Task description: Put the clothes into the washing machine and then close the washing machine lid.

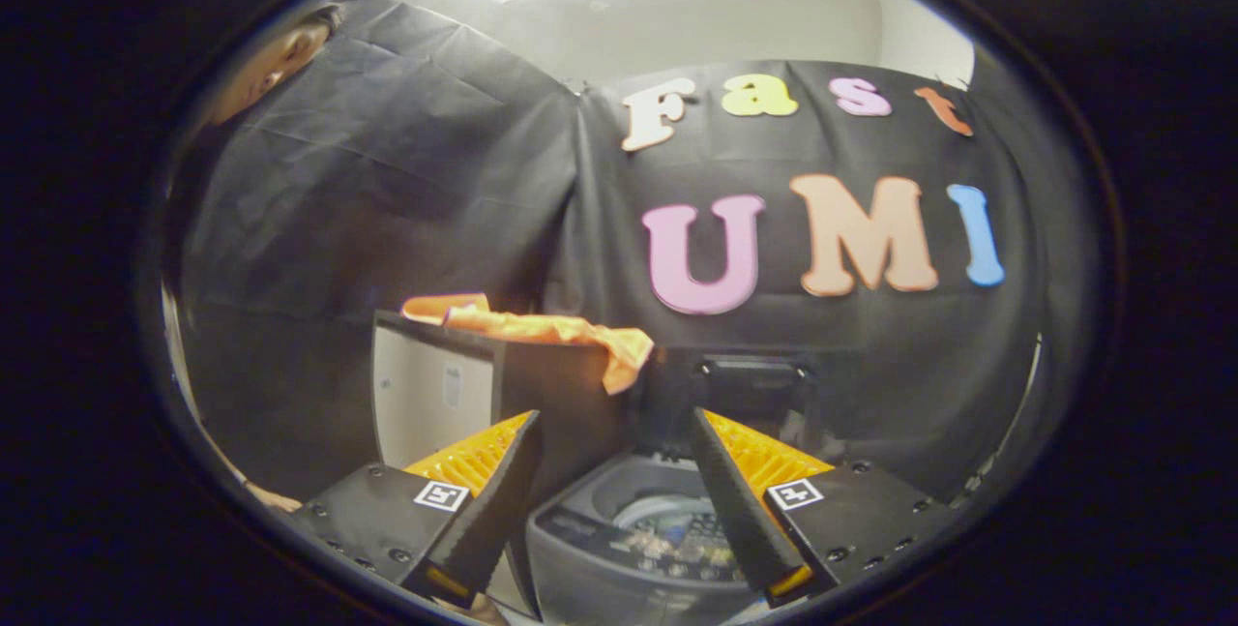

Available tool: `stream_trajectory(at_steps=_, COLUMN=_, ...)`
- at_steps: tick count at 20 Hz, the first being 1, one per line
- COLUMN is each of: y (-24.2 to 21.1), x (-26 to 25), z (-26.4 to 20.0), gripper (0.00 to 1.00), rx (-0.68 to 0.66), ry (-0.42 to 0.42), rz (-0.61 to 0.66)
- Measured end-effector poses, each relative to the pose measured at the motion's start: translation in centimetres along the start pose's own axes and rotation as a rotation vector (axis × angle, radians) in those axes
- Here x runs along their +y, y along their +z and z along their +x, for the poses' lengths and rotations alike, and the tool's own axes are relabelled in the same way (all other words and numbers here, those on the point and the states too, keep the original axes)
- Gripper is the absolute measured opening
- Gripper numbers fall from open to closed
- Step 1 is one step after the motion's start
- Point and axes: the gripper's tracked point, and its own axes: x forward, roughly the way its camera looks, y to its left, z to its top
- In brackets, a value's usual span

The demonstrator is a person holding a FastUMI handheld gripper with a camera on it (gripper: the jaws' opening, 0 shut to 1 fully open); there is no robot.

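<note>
An orange cloth (542, 326) lies draped over the top edge of a box (435, 394) with a pale side, beyond my left finger. A small grey washing machine (590, 539) stands low between and just ahead of my fingers, its round tub open to view. Its dark lid (752, 382) stands raised behind the tub. My gripper (614, 416) is open, with nothing between the fingers, and it hovers above the machine, short of the cloth.
The black cloth booth wall (387, 191) closes the scene behind the box and the machine. A person (276, 60) leans in over the wall's top, beyond the box. A pale ceiling shows above.
</note>
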Motion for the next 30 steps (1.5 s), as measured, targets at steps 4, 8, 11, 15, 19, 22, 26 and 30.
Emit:
stream_trajectory(at_steps=4, y=2.8, x=1.4, z=7.3, gripper=0.97, rx=0.013, ry=0.066, rz=-0.01)
stream_trajectory(at_steps=8, y=4.0, x=2.7, z=13.3, gripper=0.97, rx=0.071, ry=0.099, rz=-0.038)
stream_trajectory(at_steps=11, y=3.3, x=4.3, z=17.3, gripper=0.97, rx=0.118, ry=0.126, rz=-0.06)
stream_trajectory(at_steps=15, y=2.2, x=5.7, z=21.5, gripper=0.98, rx=0.162, ry=0.152, rz=-0.037)
stream_trajectory(at_steps=19, y=0.6, x=5.7, z=24.6, gripper=0.97, rx=0.214, ry=0.133, rz=0.026)
stream_trajectory(at_steps=22, y=-1.5, x=5.3, z=26.1, gripper=0.98, rx=0.28, ry=0.117, rz=0.057)
stream_trajectory(at_steps=26, y=-3.7, x=5.5, z=26.6, gripper=0.98, rx=0.361, ry=0.129, rz=0.11)
stream_trajectory(at_steps=30, y=-4.8, x=6.0, z=26.5, gripper=0.9, rx=0.388, ry=0.143, rz=0.126)
